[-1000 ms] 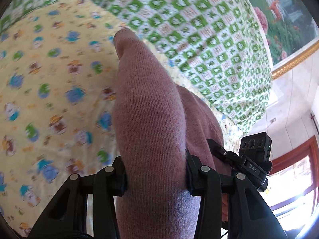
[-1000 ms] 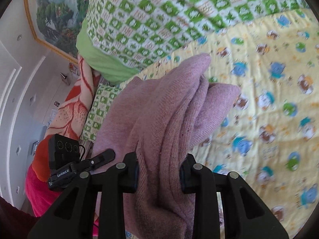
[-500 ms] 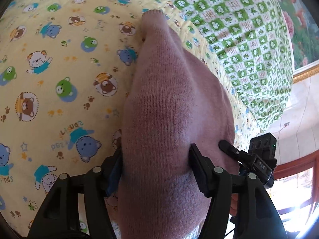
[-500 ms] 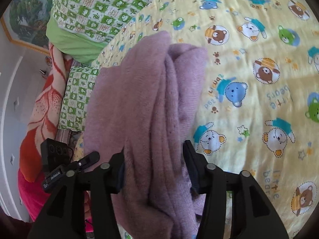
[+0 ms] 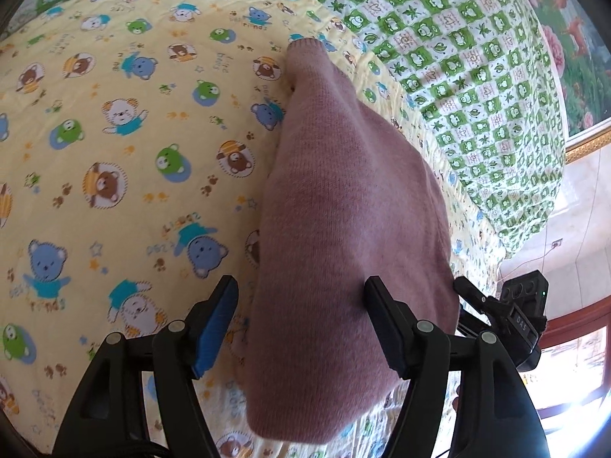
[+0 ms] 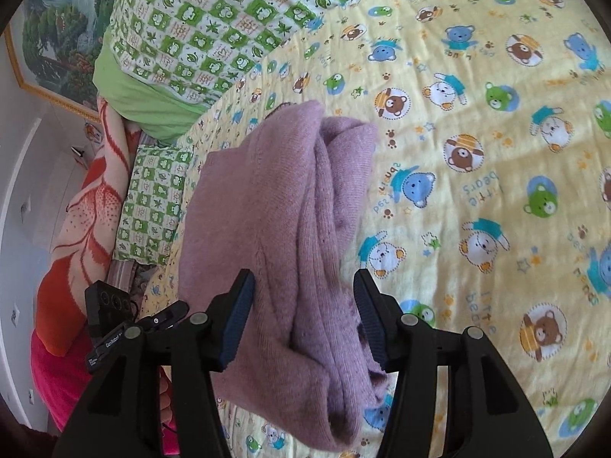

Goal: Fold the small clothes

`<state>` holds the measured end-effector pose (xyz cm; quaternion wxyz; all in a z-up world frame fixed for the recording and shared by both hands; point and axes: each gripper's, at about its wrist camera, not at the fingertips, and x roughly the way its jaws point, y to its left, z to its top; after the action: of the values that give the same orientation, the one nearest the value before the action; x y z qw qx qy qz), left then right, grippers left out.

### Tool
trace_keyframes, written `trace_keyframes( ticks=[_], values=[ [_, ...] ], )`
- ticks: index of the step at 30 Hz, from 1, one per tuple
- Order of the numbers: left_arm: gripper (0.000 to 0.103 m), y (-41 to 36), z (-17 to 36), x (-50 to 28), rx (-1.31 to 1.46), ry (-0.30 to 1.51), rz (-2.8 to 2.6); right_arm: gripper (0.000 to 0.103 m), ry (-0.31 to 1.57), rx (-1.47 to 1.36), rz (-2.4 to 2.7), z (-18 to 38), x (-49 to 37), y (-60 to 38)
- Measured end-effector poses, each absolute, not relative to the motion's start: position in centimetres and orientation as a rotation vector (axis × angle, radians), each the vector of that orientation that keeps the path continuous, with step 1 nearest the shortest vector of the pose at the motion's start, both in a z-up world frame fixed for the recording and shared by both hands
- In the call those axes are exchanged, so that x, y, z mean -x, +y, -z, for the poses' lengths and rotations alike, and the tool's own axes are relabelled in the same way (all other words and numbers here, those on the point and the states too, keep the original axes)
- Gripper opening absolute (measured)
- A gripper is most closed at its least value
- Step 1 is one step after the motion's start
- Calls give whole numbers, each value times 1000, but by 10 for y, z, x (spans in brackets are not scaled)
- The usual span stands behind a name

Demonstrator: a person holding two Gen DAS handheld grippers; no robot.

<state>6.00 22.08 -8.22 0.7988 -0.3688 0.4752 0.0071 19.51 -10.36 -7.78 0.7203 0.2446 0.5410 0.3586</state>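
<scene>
1. The mauve knitted garment (image 5: 343, 229), folded into a thick bundle, lies on the bed's yellow bear-print sheet (image 5: 114, 152), just beside the green-and-white checked quilt (image 5: 477, 76).
2. The left hand-held gripper (image 5: 301, 324) has its jaws opening. The bundle sits between them, with a clear gap at the blue pad on one side, while the other pad looks to be just at the knit.
3. The right hand-held gripper (image 6: 301, 313) stands at a middling width around the bundle's other end (image 6: 290, 229). Neither pad seems to press the cloth, so it appears released.
4. Risk: the layers seen from the right wrist are loose and uneven. Once unsupported, the springy knit may slump or fan open and undo the fold.
5. Risk: a ribbed pad could snag the fuzzy knit if either hand-held gripper backs out at a slant, dragging the top layer along with it.
6. Risk: the soft bed gives under any push, so the bundle may roll towards the quilt.
7. I judge a straight withdrawal safest.
</scene>
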Motion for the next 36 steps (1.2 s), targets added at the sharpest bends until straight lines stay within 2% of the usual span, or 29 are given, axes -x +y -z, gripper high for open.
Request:
trace_keyframes(
  ticks=[13,16,17,18,26,31,34,35,36],
  values=[
    [70,208,99,-25,778,1092,31,53,1212,-450,-776,77,-136,-122],
    [72,208,101,-26,758,1103,24,34,1218,-422,-757,81,-134,-118],
    [72,207,100,-27,751,1106,23,18,1220,-415,-753,81,-135,-116],
    [72,207,98,-28,742,1106,19,10,1220,-399,-752,80,-137,-112],
    [73,195,97,-35,692,1121,18,7,1016,-241,-767,19,-140,-107],
    [76,188,111,-37,676,1138,16,7,1131,-169,-676,71,-150,-113],
    [76,186,109,-37,654,1141,14,8,1187,-220,-653,96,-149,-117],
    [76,186,108,-37,653,1142,12,13,1196,-236,-649,98,-149,-119],
    [76,186,104,-36,653,1140,6,22,1198,-251,-639,98,-148,-121]
  ],
)
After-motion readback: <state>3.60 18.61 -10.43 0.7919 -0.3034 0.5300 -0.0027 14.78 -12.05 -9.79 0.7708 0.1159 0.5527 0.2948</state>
